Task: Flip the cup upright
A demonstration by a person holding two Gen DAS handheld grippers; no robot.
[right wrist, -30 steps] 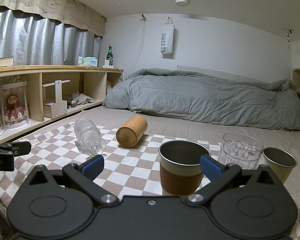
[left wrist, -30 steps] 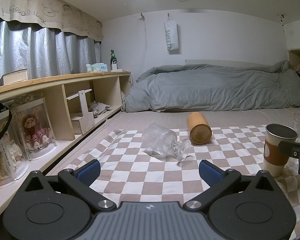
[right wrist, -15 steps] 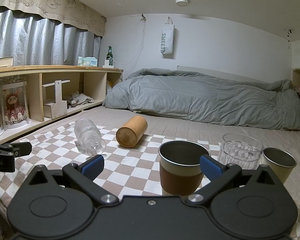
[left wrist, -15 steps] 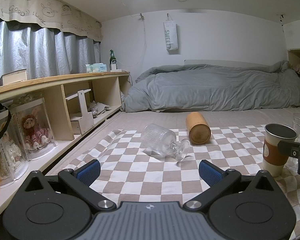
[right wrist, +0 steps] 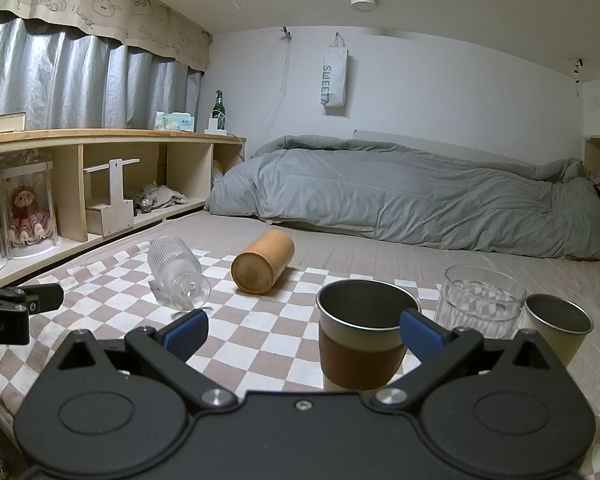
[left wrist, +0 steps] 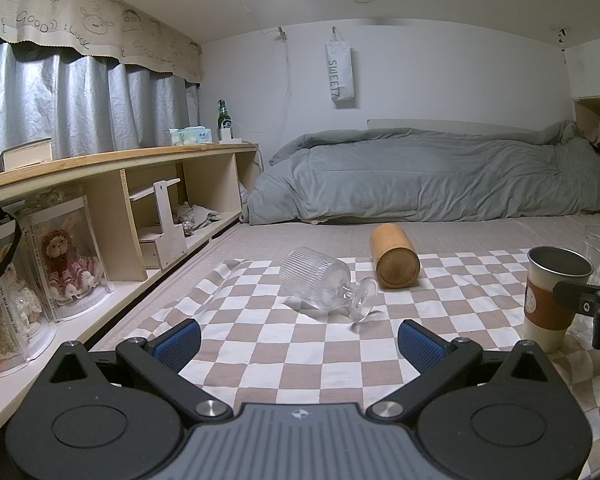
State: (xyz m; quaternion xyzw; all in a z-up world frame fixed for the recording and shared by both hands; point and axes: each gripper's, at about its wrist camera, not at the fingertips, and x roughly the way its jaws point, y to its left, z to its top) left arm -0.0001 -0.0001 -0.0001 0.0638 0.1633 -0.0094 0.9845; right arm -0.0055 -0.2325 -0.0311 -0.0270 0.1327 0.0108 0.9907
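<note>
A clear ribbed stemmed glass [left wrist: 320, 290] lies on its side on the checked cloth [left wrist: 260, 344], foot toward me; it also shows in the right wrist view [right wrist: 176, 270]. A wooden cup [left wrist: 394, 262] lies on its side just behind it, also in the right wrist view [right wrist: 262, 262]. My left gripper [left wrist: 298, 344] is open and empty, short of the glass. My right gripper [right wrist: 304, 330] is open and empty, with an upright metal cup with a brown sleeve [right wrist: 364, 340] standing between its fingers, slightly ahead.
A clear tumbler [right wrist: 480, 302] and a small metal cup [right wrist: 558, 328] stand upright at the right. A wooden shelf unit [left wrist: 112, 200] runs along the left. A grey duvet [left wrist: 440, 176] lies at the back.
The left gripper has edged slightly closer to the glass. Nothing else has visibly changed.
</note>
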